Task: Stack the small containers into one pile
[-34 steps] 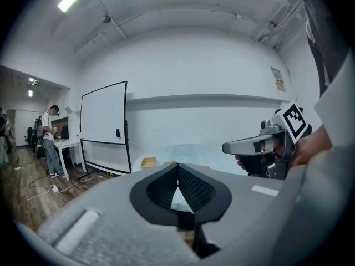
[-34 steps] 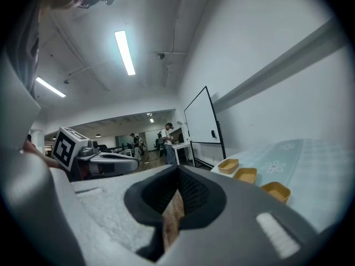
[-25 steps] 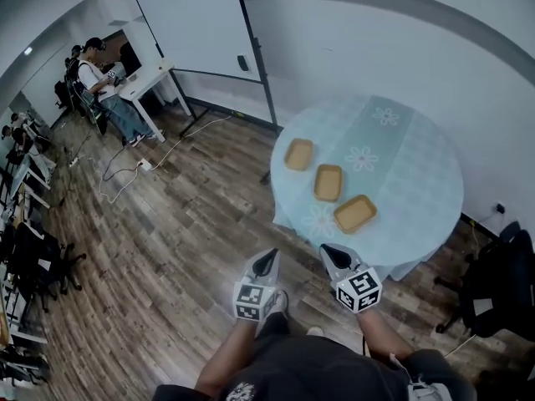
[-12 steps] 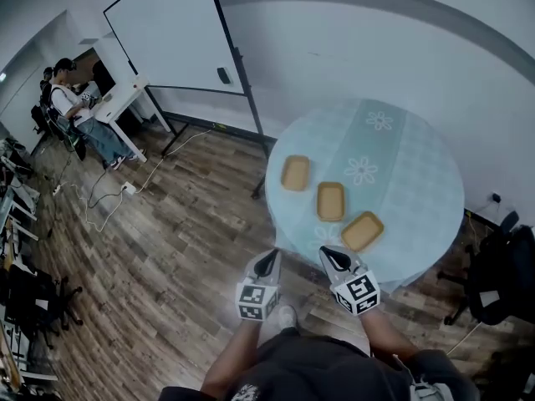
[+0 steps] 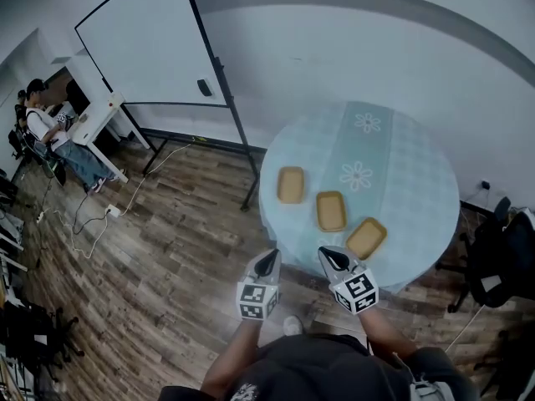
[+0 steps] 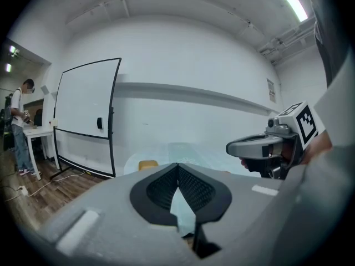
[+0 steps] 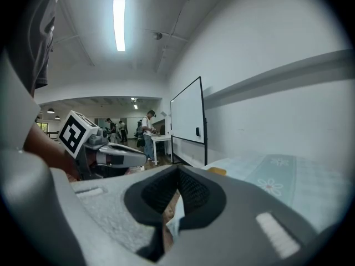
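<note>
We stand at the near edge of a round table draped in a pale blue, flower-printed cloth, with a gripper in each hand held side by side over the wooden floor. The left gripper has its jaws pressed together on nothing. The right gripper, its tip just at the table's rim, is likewise pinched closed and empty. Three small tan containers lie singly on the cloth in a slanting row: the far container, the middle container and the near container, which is closest to the right gripper. A whiteboard stands left of the table, and beyond it a person is at a white desk.
</note>
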Available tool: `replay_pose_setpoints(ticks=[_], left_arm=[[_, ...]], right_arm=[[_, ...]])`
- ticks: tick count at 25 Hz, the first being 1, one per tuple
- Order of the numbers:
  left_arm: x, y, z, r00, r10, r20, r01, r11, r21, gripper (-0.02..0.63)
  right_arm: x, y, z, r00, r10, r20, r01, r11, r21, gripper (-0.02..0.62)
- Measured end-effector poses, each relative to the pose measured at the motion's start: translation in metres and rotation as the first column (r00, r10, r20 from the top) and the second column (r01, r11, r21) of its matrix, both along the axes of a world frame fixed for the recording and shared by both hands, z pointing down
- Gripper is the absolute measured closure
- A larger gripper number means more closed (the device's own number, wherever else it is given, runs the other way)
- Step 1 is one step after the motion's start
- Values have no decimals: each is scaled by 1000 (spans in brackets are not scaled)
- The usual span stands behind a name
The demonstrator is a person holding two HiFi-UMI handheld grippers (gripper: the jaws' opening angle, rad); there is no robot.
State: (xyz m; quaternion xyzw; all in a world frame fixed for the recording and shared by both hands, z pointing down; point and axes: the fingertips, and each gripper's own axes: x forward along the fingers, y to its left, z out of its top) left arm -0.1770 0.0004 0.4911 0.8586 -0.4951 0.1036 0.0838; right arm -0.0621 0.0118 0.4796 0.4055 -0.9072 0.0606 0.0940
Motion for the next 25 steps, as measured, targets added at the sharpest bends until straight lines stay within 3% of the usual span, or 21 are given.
replay_pose_setpoints(ticks=[12,25], left_arm=[[1,-42,16,996,85,-35,-86,996,-22,600],[53,-101,16,1000,26,-16,-27,999,-29,600]], right_arm=[[-2,-22,13,996,90,-8,-90,995,-34,595],[46,-84,12,998,48,40,-46,998,-38,595]])
